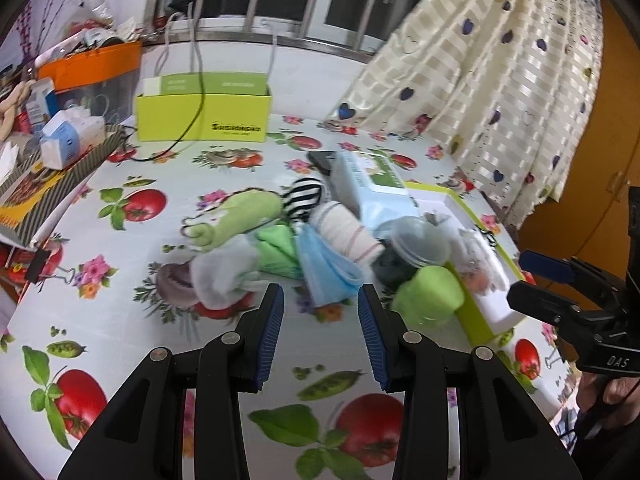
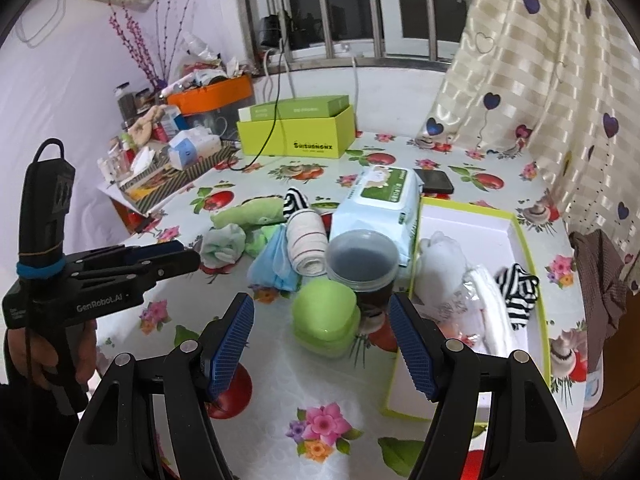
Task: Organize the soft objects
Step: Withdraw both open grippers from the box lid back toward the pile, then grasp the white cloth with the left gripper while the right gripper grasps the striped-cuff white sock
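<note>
A pile of soft things lies mid-table: a green rolled cloth (image 1: 236,216), a black-and-white striped sock (image 1: 306,196), a white roll with red stripes (image 1: 344,232), a blue cloth (image 1: 324,268), a white-green sock (image 1: 224,272) and a green folded cloth (image 1: 280,254). My left gripper (image 1: 320,320) is open and empty just short of the blue cloth. My right gripper (image 2: 322,344) is open and empty in front of a green pad (image 2: 324,320). The white tray with a green rim (image 2: 524,240) holds white cloths (image 2: 444,264) and a striped sock (image 2: 516,288).
A lidded plastic cup (image 2: 362,264) and a wet-wipes pack (image 2: 380,200) stand between pile and tray. A phone (image 2: 434,180) lies behind. A yellow-green box (image 2: 296,136), an orange bin (image 2: 212,94) and clutter sit at the back left. A curtain (image 2: 540,80) hangs at right.
</note>
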A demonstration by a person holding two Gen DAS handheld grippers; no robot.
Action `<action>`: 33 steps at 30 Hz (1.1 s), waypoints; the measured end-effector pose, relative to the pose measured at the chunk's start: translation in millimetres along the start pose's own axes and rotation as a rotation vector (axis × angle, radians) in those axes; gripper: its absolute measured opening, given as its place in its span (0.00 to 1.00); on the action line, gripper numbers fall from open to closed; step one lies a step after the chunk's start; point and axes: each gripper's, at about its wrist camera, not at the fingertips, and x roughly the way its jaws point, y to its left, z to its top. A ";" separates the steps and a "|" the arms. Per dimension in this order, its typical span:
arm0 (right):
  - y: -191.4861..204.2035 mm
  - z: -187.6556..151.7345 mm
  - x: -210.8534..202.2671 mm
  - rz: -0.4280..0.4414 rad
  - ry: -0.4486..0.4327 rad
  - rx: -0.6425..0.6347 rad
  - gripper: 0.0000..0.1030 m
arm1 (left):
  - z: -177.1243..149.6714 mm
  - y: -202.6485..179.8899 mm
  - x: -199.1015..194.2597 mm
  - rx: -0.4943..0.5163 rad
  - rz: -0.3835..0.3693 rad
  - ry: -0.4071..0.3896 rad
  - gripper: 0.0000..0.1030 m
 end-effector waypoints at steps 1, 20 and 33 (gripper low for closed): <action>2.4 1.7 2.9 0.004 0.003 -0.007 0.68 | 0.4 4.1 0.5 -0.006 0.007 -0.001 0.39; 29.4 22.4 47.2 0.071 0.057 -0.068 0.68 | 12.4 66.7 43.3 -0.067 0.120 0.038 0.39; 39.0 54.9 74.0 0.064 0.078 -0.121 0.68 | 11.9 81.2 71.5 -0.145 0.055 0.076 0.45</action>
